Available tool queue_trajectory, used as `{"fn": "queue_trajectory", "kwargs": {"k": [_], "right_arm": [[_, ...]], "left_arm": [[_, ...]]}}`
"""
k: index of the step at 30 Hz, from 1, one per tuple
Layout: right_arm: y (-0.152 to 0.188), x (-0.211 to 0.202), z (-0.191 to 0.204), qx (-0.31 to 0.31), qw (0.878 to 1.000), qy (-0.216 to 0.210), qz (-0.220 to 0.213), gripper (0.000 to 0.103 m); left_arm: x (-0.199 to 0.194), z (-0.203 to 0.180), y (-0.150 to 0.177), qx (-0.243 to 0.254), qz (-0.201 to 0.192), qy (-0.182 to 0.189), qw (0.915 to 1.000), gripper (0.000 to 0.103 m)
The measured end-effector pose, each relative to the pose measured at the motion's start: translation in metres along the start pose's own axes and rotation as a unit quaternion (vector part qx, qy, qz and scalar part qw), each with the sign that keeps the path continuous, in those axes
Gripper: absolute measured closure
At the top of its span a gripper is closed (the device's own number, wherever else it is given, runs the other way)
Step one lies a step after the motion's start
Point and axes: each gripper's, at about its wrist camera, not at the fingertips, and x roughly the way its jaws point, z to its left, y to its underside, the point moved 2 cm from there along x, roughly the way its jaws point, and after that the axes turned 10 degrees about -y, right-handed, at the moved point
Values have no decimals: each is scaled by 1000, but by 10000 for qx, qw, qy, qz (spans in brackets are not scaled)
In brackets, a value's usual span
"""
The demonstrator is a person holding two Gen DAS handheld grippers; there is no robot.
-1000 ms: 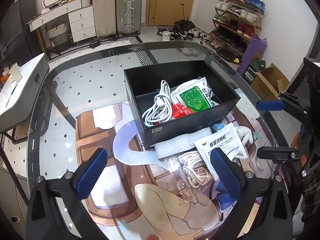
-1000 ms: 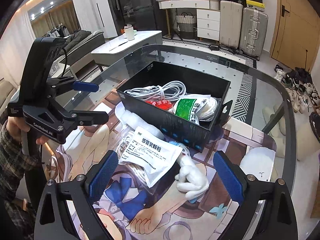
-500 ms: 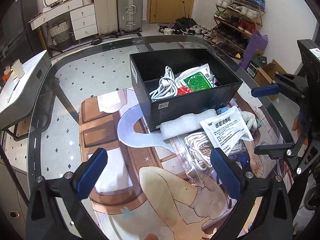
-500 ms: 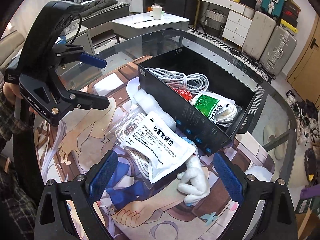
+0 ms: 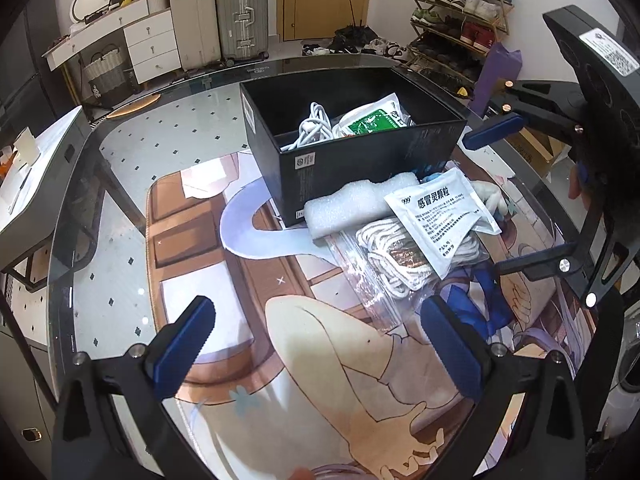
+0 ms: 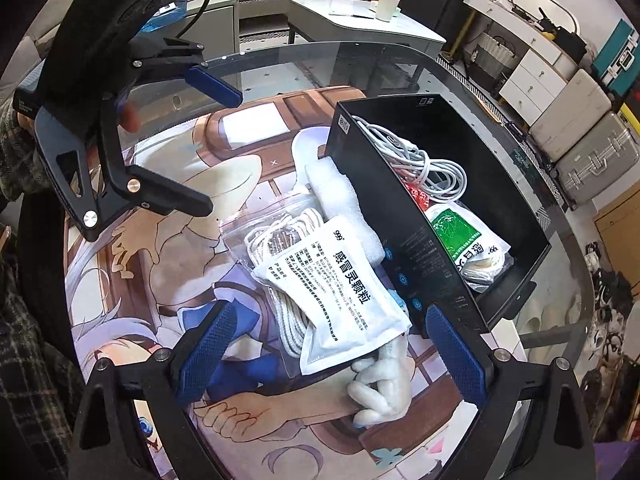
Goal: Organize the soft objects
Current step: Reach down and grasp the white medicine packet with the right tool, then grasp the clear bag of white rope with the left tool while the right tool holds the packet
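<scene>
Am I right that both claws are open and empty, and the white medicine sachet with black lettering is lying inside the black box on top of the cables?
Not quite. The white medicine sachet lies outside the black box, on top of the bagged white rope on the table mat, as the right wrist view shows. The rest holds: the left claw and right claw are both open and empty.

Both rigs have pulled back from the black open-top box (image 5: 360, 152). Right hand-held gripper (image 6: 328, 352), jaws wide, now straddles the white printed sachet (image 6: 340, 296) instead of sitting short of it. Left hand-held gripper (image 5: 320, 344) sits higher and further back, also wide.
</scene>
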Motion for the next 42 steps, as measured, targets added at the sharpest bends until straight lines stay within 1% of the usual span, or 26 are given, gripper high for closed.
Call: {"fn": "queue_trajectory", "kwargs": {"k": [4,8,10,14,16,17,19,23,26,27,28,29,32,38,41,42], "right_arm": [[-7,6,0,-115,9999,-43,78,6],[-11,12,0,-170,9996,-138,182,9],[-11,15,-2,-182,9994,-170,251,15],[-12,22,-3,-222,9988,-230,374,17],[-12,25,-5,-226,9984,-299,433,24],[-11,26,-6,-218,9982,-313,458,25],[-11,28,-8,-183,9980,-356,481,31],[-10,29,-9,-122,9980,-416,450,34],[-9,28,-11,-46,9980,-475,423,40],[-9,28,-11,-23,9978,-510,422,44],[-8,28,-11,-9,9974,-567,442,51],[-8,29,-10,13,9968,-648,478,52],[-9,32,-10,45,9967,-649,483,53],[-7,28,-12,207,9968,-648,409,59],[-2,21,-12,304,9970,-639,329,63],[-2,20,-13,345,9968,-649,302,68]], "left_arm": [[0,-2,3,68,-33,86,9999,0],[-3,-5,5,183,-109,176,9996,0],[-3,-7,4,218,-142,208,9994,0],[-3,-9,3,258,-181,273,9991,0],[-3,-11,3,270,-168,285,9991,0],[-2,-12,3,277,-163,290,9991,0],[-1,-13,2,289,-155,307,9990,0],[0,-18,0,342,-154,374,9986,0],[0,-24,-1,428,-187,428,9980,0],[0,-26,-2,462,-204,447,9977,0],[-1,-28,-2,500,-225,465,9974,0],[-2,-30,-2,542,-247,486,9970,0],[-4,-34,-4,629,-306,542,9961,0],[-5,-37,-6,680,-353,676,9948,1],[-6,-38,-7,675,-372,804,9938,1],[-6,-39,-8,684,-382,839,9934,2]]}}
